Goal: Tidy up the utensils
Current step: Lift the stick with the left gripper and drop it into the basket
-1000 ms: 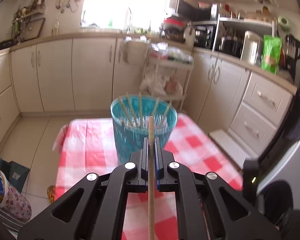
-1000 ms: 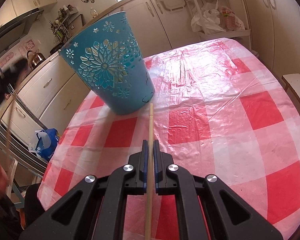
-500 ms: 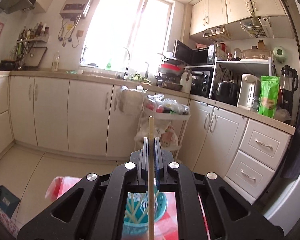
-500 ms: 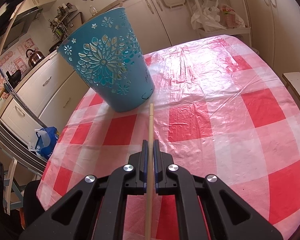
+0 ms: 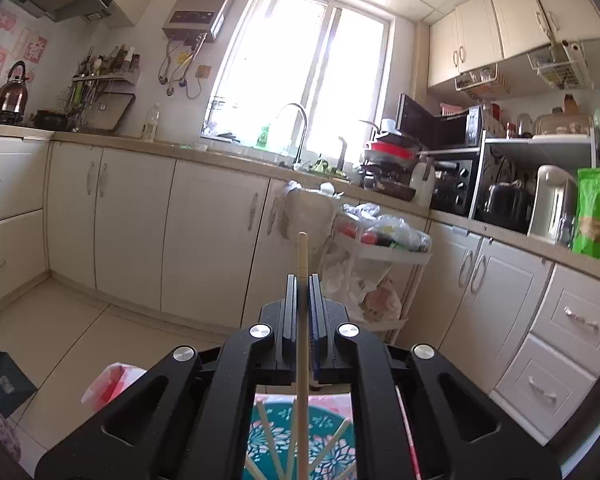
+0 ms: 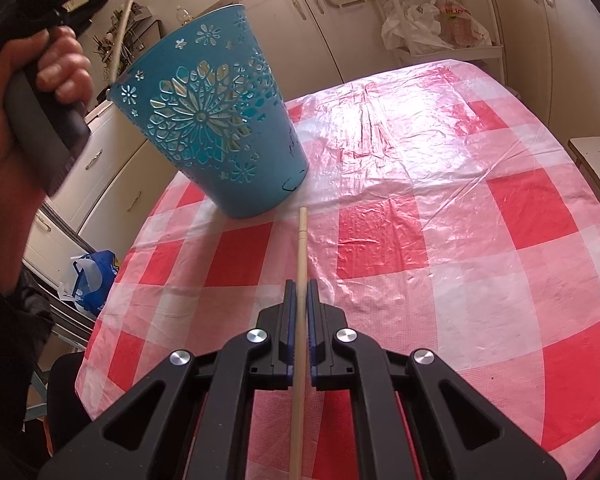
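Chopstick (image 5: 302, 248) was clamped in the left gripper (image 5: 302, 280), upright over the teal basket (image 6: 216, 120) on the checkered table (image 6: 460, 200). Right gripper (image 6: 301, 286) pinched a second stick (image 6: 301, 248), tip near the basket base (not yet lifted). Advice: centre the lower end inside the rim, clear of the sticks already leaning there, before letting go; tilted entry would likely snag the cut-outs.

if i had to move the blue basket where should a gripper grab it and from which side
Grip the top rim of the blue basket, coming from above with one finger inside the wall and one outside. It stands upright on the checked tablecloth and widens toward the top, too broad to span, while its cut-out wall is thin. Avoid the chopsticks inside.
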Motion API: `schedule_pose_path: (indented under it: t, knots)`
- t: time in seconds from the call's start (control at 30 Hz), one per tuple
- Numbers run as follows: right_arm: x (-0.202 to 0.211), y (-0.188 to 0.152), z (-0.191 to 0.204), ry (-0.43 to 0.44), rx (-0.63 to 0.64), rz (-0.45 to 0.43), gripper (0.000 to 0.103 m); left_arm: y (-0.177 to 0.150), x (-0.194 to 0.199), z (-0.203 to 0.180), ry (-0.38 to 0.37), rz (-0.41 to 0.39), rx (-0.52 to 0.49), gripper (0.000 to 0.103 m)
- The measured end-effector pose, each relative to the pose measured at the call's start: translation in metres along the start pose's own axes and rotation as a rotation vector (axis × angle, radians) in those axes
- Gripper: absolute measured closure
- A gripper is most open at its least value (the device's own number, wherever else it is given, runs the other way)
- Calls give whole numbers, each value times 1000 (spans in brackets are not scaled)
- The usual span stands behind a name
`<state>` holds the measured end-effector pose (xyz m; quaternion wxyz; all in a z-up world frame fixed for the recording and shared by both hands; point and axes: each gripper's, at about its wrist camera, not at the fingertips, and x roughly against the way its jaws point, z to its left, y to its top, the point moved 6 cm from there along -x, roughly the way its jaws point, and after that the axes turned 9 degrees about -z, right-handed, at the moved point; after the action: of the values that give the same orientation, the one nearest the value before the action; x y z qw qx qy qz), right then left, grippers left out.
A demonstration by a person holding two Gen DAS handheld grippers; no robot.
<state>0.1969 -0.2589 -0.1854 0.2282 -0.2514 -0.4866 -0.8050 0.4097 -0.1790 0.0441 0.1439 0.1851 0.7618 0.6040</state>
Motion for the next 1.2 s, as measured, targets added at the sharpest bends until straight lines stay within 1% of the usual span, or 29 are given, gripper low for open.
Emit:
schedule_pose_path:
  t: [0.13, 0.33, 0.43, 0.53, 0.67, 0.77, 0.9, 1.0, 1.1, 1.13, 1.17, 1.2]
  knots:
    - [0, 0, -1, -2, -5, 2, 97, -20, 3, 8, 15, 30, -14, 98]
    - [1, 0, -2, -8, -6, 1, 97, -12, 6, 15, 23, 25, 0, 98]
    - [2, 0, -2, -9, -6, 0, 97, -4, 9, 17, 18, 12, 25, 98]
    - [2, 0, -2, -8, -6, 1, 97, 3, 12, 16, 17, -8, 18, 98]
    - [2, 0, -2, -6, -5, 2, 97, 8, 10, 14, 10, -9, 9, 98]
    - [1, 0, -2, -5, -6, 4, 97, 2, 8, 12, 6, 14, -1, 98]
    - [1, 0, -1, -4, -6, 5, 97, -14, 5, 12, 7, 84, -24, 98]
    - [2, 0, -1, -5, -9, 4, 97, -27, 4, 12, 8, 152, -42, 98]
    - [2, 1, -1, -3, -8, 1, 97, -31, 13, 15, 12, 171, -45, 97]
    - [2, 2, -1, -2, -9, -3, 97, -31, 18, 16, 15, 171, -40, 96]
    - [4, 3, -2, 2, -11, -14, 97, -30, 24, 19, 21, 170, -29, 90]
    - [6, 4, -2, 8, -12, -27, 97, -28, 32, 23, 29, 167, -16, 80]
